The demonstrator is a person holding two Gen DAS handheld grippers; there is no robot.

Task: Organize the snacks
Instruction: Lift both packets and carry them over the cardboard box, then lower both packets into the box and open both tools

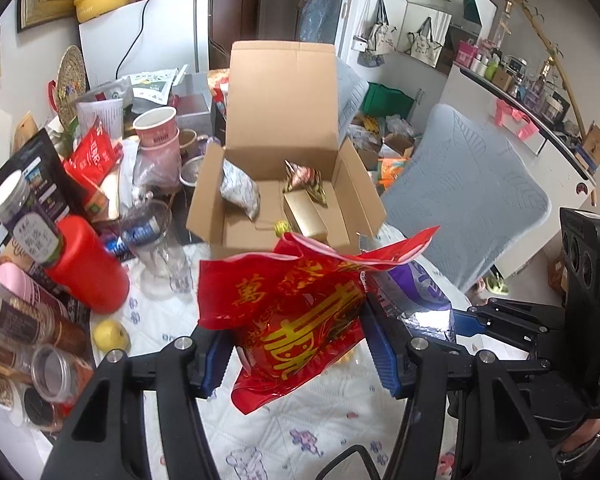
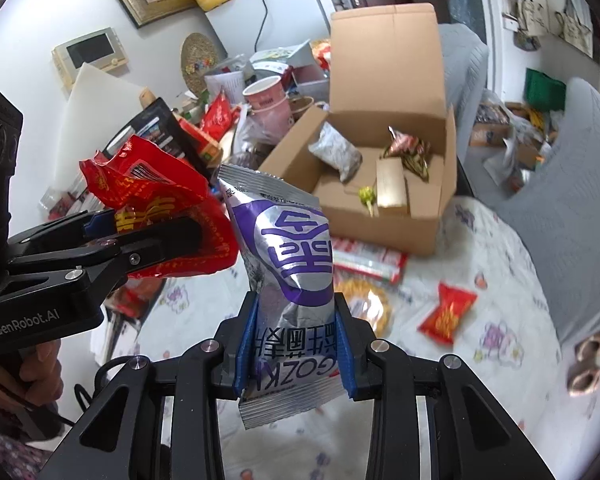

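My left gripper (image 1: pixel 296 350) is shut on a red snack bag with gold characters (image 1: pixel 296 320), held above the table in front of the open cardboard box (image 1: pixel 260 216). My right gripper (image 2: pixel 296 344) is shut on a silver and purple snack packet (image 2: pixel 288 264), held upright beside the red bag (image 2: pixel 160 200). The box (image 2: pixel 384 224) holds a grey pouch (image 2: pixel 336 152), a gold carton (image 2: pixel 392 184), a dark wrapped snack (image 2: pixel 408 148) and a small green candy (image 2: pixel 366 194). The purple packet also shows in the left wrist view (image 1: pixel 416 292).
Loose snacks lie on the floral cloth: a small red packet (image 2: pixel 446 312), a round yellow pack (image 2: pixel 364 304), a red and white wrapper (image 2: pixel 368 260). Left side is crowded with a red bottle (image 1: pixel 88 264), jars (image 1: pixel 24 216), pink cups (image 1: pixel 156 128), a lemon (image 1: pixel 110 334). A grey chair (image 1: pixel 464 192) stands right.
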